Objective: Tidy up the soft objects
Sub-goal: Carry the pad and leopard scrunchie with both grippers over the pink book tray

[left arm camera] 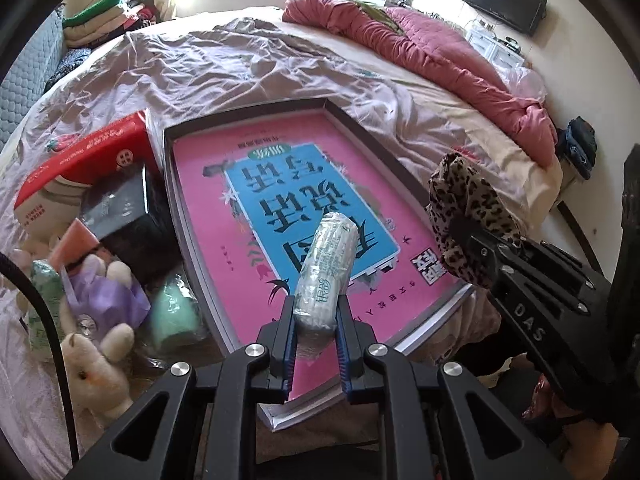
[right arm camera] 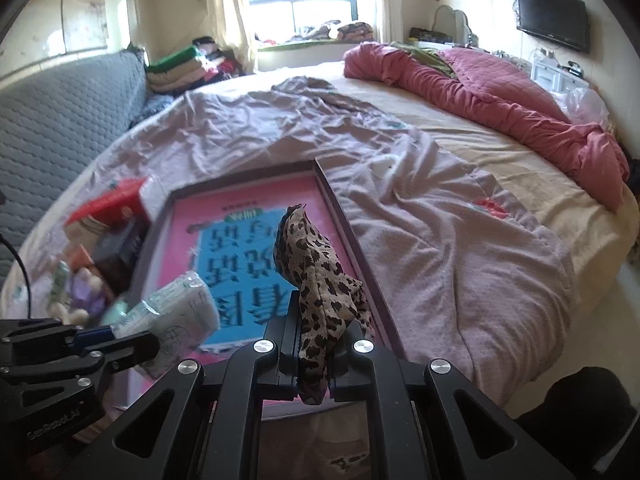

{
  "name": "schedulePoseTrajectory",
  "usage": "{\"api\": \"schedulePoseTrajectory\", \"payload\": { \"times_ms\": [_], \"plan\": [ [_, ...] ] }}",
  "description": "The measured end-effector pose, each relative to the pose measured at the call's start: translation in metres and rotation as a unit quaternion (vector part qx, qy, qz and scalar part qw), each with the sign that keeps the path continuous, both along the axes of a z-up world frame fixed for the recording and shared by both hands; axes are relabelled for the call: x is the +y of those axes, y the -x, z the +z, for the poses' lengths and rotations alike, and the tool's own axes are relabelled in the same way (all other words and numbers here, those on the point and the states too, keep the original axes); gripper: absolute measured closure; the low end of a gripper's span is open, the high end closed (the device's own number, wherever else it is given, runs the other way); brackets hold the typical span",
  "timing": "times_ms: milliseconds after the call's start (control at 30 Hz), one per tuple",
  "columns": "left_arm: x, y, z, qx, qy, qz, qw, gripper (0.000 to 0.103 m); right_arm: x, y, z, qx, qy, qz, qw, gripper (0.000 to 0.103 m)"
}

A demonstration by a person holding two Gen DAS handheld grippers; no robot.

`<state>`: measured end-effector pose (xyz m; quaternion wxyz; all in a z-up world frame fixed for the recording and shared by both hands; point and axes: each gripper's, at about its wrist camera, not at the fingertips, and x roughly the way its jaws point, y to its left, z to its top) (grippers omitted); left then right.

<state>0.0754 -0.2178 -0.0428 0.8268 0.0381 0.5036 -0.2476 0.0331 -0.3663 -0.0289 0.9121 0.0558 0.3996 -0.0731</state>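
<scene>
Clamped between the left gripper's [left arm camera: 316, 316] blue-edged fingers is a wrapped tissue pack [left arm camera: 326, 268], held just above the pink book [left arm camera: 280, 184] lying in a shallow box [left arm camera: 248, 120] on the bed. To its right, the right gripper [right arm camera: 314, 354] pinches a leopard-print cloth [right arm camera: 316, 276] over the same box. Left of the box sit a plush rabbit [left arm camera: 98, 368] and a red carton [left arm camera: 84, 152].
</scene>
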Motion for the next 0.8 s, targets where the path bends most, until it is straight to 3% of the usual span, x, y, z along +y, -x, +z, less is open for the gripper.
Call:
{"api": "schedulePoseTrajectory", "payload": {
  "times_ms": [333, 500, 667, 800],
  "plan": [
    [0.002, -0.007, -0.009, 0.012, -0.001, 0.007, 0.9999, 0.085, 0.014, -0.013, -0.032, 0.041, -0.02, 0.049, 0.998, 0.09],
    [0.005, -0.012, -0.012, 0.016, -0.008, 0.016, 0.9997, 0.085, 0.018, -0.014, -0.036, 0.044, -0.049, 0.064, 0.996, 0.073],
    [0.006, -0.012, -0.012, 0.008, -0.017, 0.019, 0.9996, 0.084, 0.017, -0.013, -0.037, 0.041, -0.07, 0.065, 0.995, 0.066],
    [0.0, -0.007, -0.012, 0.007, -0.022, 0.006, 0.9997, 0.084, 0.006, -0.01, -0.036, 0.035, -0.12, 0.05, 0.991, 0.057]
  ]
}}
